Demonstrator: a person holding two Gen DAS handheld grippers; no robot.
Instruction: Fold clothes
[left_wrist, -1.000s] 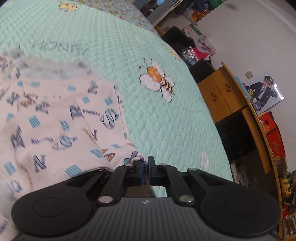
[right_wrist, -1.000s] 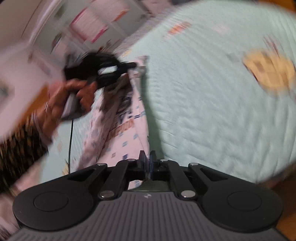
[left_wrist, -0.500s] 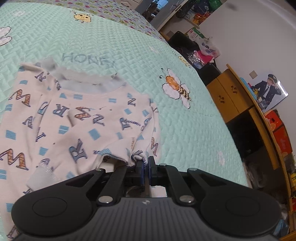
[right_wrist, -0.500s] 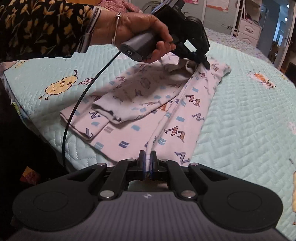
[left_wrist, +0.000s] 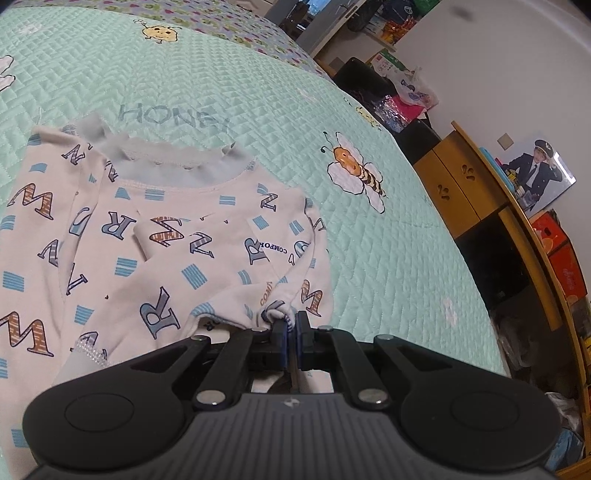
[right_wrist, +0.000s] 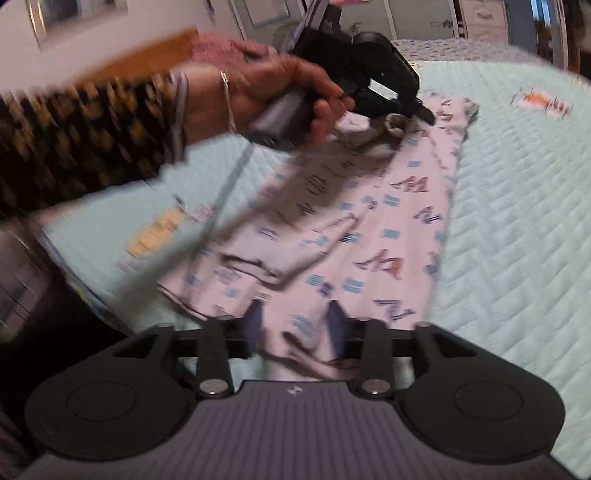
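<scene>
A white letter-print garment (left_wrist: 155, 240) with a grey collar lies folded lengthwise on the mint quilt (left_wrist: 229, 96). My left gripper (left_wrist: 291, 326) is shut on a bunched bit of its cloth near the shoulder. In the right wrist view the same garment (right_wrist: 369, 236) stretches away from me. My right gripper (right_wrist: 293, 317) stands open over its near hem, with cloth lying between the spread fingers. A hand (right_wrist: 280, 96) holds the left gripper (right_wrist: 421, 110) at the far end, pinching fabric there.
The quilt carries a bee print (left_wrist: 354, 170) and the word HONEY (left_wrist: 173, 116). Wooden cabinets (left_wrist: 461, 192) and clutter stand past the bed's right edge. A patterned sleeve (right_wrist: 85, 136) and a cable (right_wrist: 221, 199) cross the left of the right wrist view.
My right gripper has opened and let go of the hem it was pinching. The left gripper stays shut on the cloth and has lowered toward the garment's collar end.
</scene>
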